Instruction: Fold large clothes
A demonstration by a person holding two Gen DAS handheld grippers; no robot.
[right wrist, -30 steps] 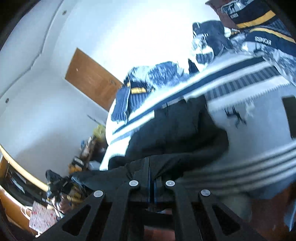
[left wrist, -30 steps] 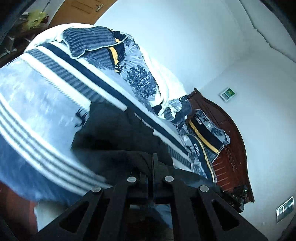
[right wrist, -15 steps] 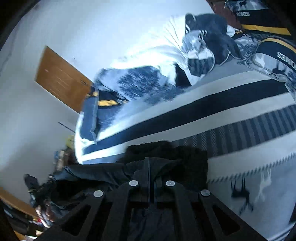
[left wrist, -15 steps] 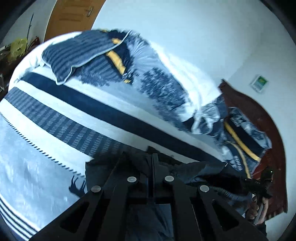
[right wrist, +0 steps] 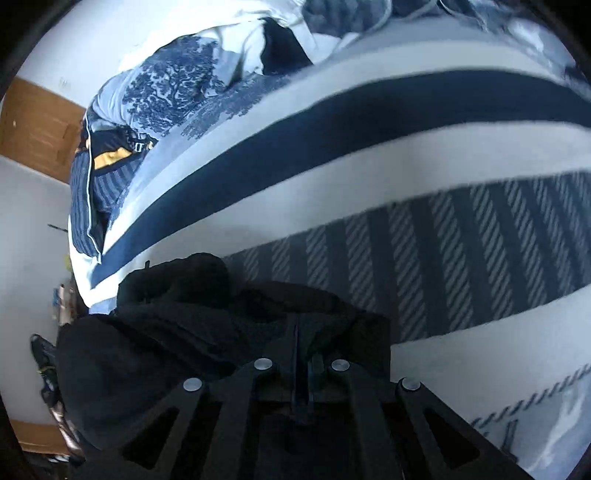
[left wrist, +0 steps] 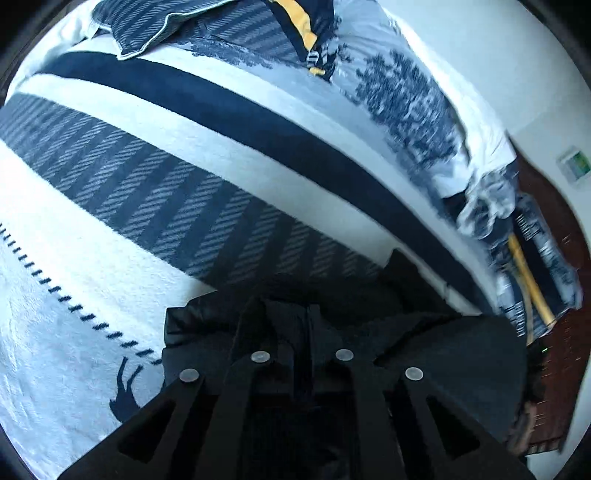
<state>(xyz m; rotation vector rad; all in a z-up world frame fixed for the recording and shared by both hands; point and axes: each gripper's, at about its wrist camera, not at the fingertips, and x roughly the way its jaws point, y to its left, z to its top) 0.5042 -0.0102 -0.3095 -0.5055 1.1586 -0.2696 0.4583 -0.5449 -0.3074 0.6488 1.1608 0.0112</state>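
Black fabric, thick and matte: the garment (left wrist: 461, 354) lies on the bed cover (left wrist: 192, 155), bunched along the lower edge of both wrist views. My left gripper (left wrist: 308, 317) has its two fingers drawn together with a fold of the garment pinched between them; the cloth spreads rightward from the grip as a broad flat panel. My right gripper (right wrist: 303, 332) is likewise clamped on the garment (right wrist: 155, 332), fingers nearly meeting on a seam or edge, the bulk of the cloth heaped to the left of the grip in a rounded mound.

The bed cover (right wrist: 424, 155) is white with one solid navy band and, nearer me, a band of hatched grey-blue stripes; the garment's far edge overlaps the hatched band in both views. A navy deer motif (left wrist: 123, 395) sits on the white area left of my left gripper. A rumpled quilt (left wrist: 406, 92) with a blue tree print lies along the far side, a striped pillow (left wrist: 155, 22) beside it. A wooden door (right wrist: 37, 133) shows at the left of the right wrist view.
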